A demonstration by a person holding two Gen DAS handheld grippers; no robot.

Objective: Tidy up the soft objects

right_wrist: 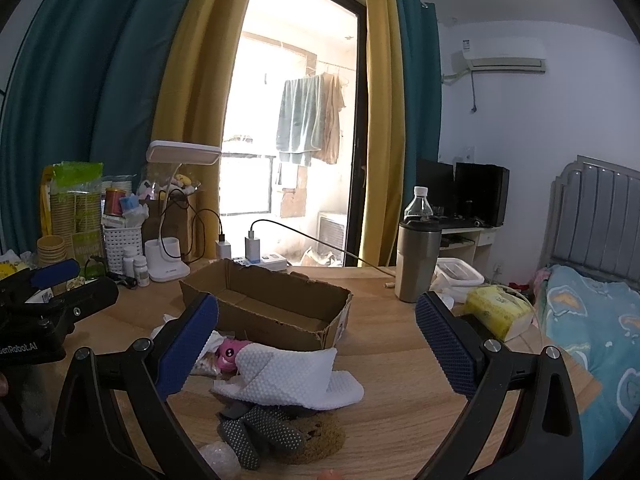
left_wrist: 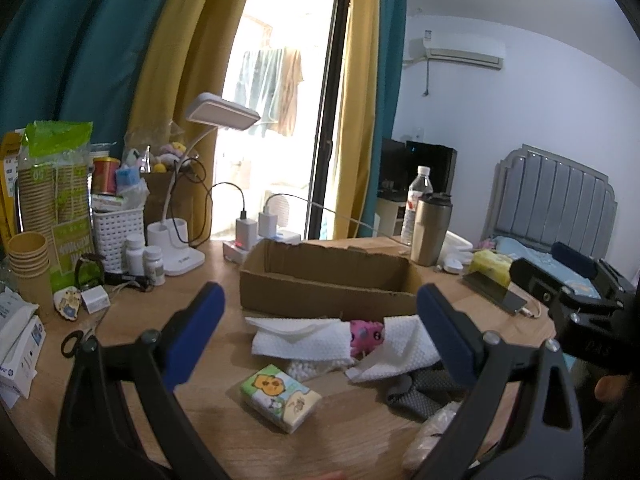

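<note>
Low in the left wrist view the left tongs stand wide open with nothing between their blue pads, hanging above the wooden tabletop. Just past them, at lower centre, a small tissue pack printed with a cartoon lies flat on the wood. To its right a grey dotted glove lies partly under a white textured cloth. A second white cloth lies left of that, and a pink plush toy shows between the two, touching both. Behind the pile, at mid frame, stands an open cardboard box.

In the right wrist view the right tongs are likewise spread wide and grip nothing. At the bottom centre the glove lies beside a brown round pad, with the white cloth overlapping its far end and the pink toy at the cloth's left edge. The box sits just behind. At right, a yellow tissue pack lies near the tabletop's edge, and a steel tumbler stands behind it
</note>
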